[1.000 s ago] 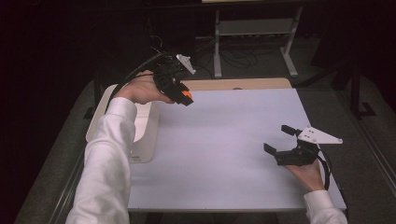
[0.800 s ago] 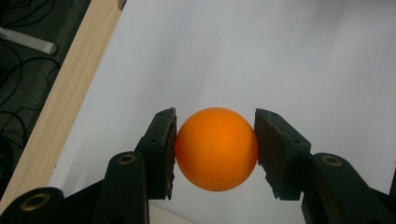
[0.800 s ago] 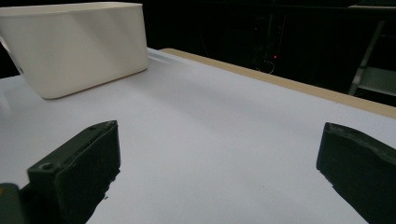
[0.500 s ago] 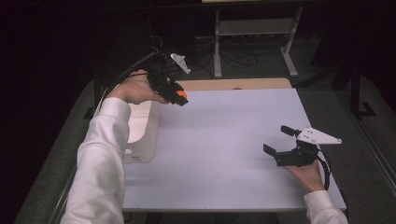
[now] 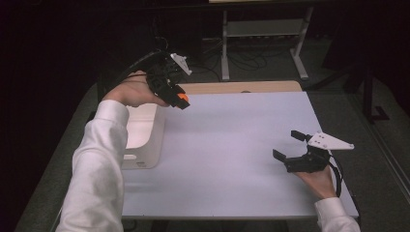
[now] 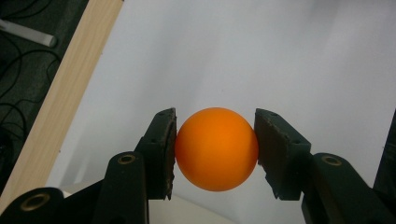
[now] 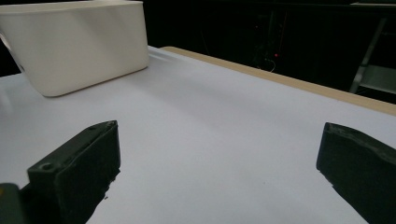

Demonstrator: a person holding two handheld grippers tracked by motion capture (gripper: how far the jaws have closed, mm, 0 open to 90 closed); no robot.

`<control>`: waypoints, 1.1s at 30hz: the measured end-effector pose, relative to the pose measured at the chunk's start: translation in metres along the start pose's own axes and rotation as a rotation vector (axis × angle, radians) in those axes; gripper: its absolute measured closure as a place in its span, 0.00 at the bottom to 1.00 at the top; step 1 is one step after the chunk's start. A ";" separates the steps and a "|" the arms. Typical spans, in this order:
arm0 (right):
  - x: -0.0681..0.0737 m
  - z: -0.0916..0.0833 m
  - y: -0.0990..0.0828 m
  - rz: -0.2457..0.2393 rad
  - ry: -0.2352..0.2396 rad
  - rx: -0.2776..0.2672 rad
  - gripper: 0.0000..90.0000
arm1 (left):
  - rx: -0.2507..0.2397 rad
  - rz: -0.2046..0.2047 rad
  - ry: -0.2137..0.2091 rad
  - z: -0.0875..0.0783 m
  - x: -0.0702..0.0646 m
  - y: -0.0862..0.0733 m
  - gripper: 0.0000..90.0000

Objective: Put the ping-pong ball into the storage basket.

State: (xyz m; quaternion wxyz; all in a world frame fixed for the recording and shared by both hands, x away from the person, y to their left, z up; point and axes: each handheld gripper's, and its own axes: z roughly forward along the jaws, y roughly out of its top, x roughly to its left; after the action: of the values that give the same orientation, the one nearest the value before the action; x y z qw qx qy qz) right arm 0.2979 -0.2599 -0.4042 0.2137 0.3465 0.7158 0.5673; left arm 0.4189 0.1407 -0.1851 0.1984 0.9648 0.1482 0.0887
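Note:
My left gripper (image 5: 180,100) is raised over the far left of the white table (image 5: 232,145), shut on an orange ball (image 5: 183,98). In the left gripper view the ball (image 6: 217,148) sits squeezed between both pads (image 6: 164,149), above the white surface. A white bin (image 5: 142,135) stands at the table's left edge, just below and left of that gripper. My right gripper (image 5: 289,146) rests low at the right side of the table, open, with nothing between its jaws. In the right gripper view its fingers (image 7: 84,158) frame bare table, with the bin (image 7: 79,42) far off.
A strip of wooden edge (image 5: 241,87) runs along the table's far side. Beyond it a metal stand (image 5: 263,43) and cables sit on the dark floor. The person's white sleeve (image 5: 96,174) crosses the near left.
My left gripper, with the ball in it, has drifted slightly left and away, toward the far left corner. The right gripper has not moved.

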 end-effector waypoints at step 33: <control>0.001 0.000 -0.001 0.003 0.003 0.009 0.00 | 0.040 -0.040 0.025 -0.027 0.007 -0.048 0.56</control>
State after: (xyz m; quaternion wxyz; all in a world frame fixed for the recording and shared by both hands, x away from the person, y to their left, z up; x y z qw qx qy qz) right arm 0.2974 -0.2592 -0.4049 0.2102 0.3477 0.7181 0.5651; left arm 0.4077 0.1949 -0.1798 0.1792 0.9642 0.1718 0.0936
